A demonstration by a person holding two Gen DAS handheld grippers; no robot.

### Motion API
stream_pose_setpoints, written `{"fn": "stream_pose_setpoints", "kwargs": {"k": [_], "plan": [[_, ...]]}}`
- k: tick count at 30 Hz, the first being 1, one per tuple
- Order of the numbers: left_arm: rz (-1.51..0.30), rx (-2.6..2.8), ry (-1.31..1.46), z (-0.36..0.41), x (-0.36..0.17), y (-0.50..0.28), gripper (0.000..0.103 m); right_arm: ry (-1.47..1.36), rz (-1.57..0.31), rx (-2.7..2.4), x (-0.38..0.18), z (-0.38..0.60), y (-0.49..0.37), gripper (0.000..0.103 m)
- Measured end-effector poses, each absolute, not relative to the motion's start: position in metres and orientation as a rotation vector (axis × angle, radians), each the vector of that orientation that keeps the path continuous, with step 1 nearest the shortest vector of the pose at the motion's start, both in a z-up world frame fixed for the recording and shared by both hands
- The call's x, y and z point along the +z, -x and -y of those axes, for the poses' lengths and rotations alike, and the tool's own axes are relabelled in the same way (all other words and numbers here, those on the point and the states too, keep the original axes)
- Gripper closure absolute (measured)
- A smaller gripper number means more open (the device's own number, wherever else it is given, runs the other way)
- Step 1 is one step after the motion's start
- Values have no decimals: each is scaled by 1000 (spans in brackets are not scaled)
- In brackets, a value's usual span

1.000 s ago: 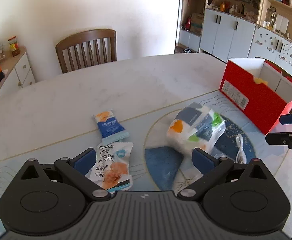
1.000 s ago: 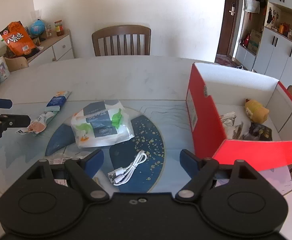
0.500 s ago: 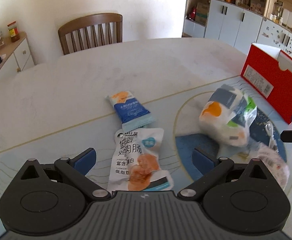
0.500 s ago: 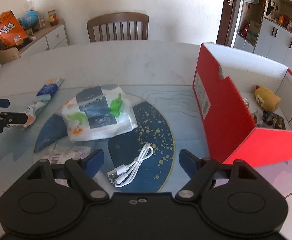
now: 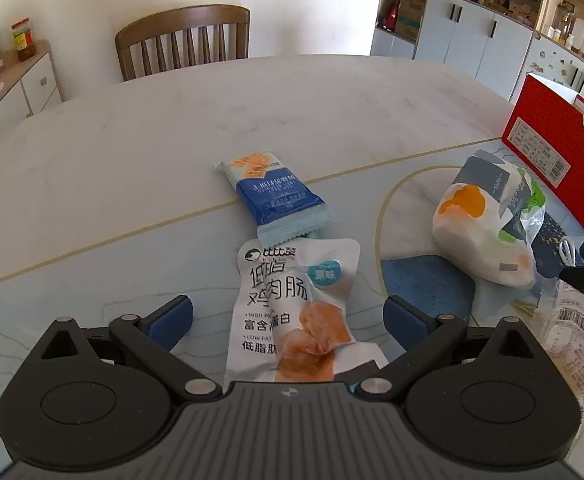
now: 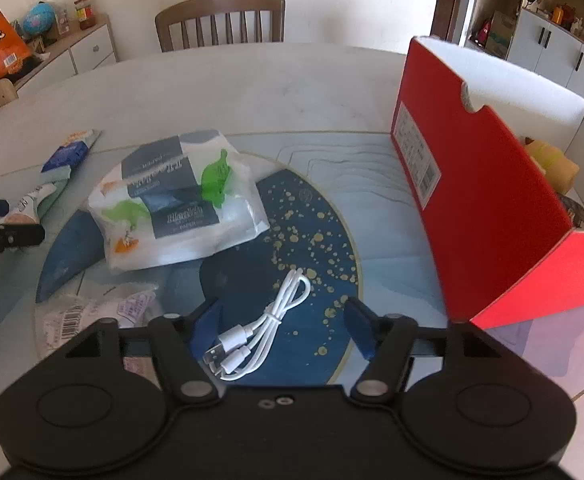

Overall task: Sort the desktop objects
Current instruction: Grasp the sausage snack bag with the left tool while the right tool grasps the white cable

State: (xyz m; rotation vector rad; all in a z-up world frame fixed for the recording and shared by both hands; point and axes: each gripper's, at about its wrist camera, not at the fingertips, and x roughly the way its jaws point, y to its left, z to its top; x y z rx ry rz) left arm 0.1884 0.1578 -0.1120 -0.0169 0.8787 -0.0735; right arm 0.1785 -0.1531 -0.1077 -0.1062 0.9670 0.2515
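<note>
Five loose things are lying on the table (image 5: 140, 128), plus one box. The left wrist view is showing two flat snack packets at centre frame: one white sausage pouch (image 5: 292, 312) with Chinese print, and one blue-and-white wrapper (image 5: 274, 196) just above it, their ends touching or overlapping. The left gripper (image 5: 288, 314) is sitting wide open, its blue fingers (image 5: 170, 318) flanking the lower half of the pouch without touching it.

At the right of that view one plump tissue pack (image 5: 488, 224) is resting on the table's blue circular pattern, and one clear barcoded bag (image 5: 580, 344) is lying at the lower right edge. Only a corner of the red box (image 5: 552, 160) is showing at the upper right, its inside hidden.

The right wrist view is looking down on one coiled white cable (image 6: 264, 336), which the left view is barely catching beside the tissue pack. The right gripper (image 6: 284, 328) is spread wide, with the cable lying between its fingers (image 6: 208, 322), untouched. This view is also showing the red box (image 6: 492, 208) at the right standing open, with one yellowish item (image 6: 552, 160) and something dark inside, too hidden to identify. The tissue pack (image 6: 176, 204) is sitting left of centre, the barcoded bag (image 6: 92, 312) at lower left, and both snack packets are appearing foreshortened at the left edge.

One wooden chair (image 5: 184, 40) is standing behind the table in both views.
</note>
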Motion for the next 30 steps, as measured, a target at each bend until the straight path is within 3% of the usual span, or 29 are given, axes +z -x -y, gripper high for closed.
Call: {"fn": "stream_pose_setpoints", "kwargs": {"k": [3,10,15,18,22,25,30], "plan": [[-872,-69,-6,-155,-115,-188,1,112,-960,250,-109,151,-180,43],[-854,-60,-47,-152,-117,-186,4,118,-944,268,-108,148,-177,64],[-832,-54,-45,-149,-115,-184,14,112,-930,265,-109,147,-176,67],[-826,-61,-48,-147,-113,-185,24,115,-930,269,-109,147,-177,71],[-814,-61,-50,-144,-111,-184,43,114,-929,265,-109,148,-177,83],[-819,-55,-53,-143,-111,-184,45,106,-931,261,-108,151,-178,92],[-831,-41,-49,-142,-108,-182,46,96,-945,265,-106,154,-178,93]]}}
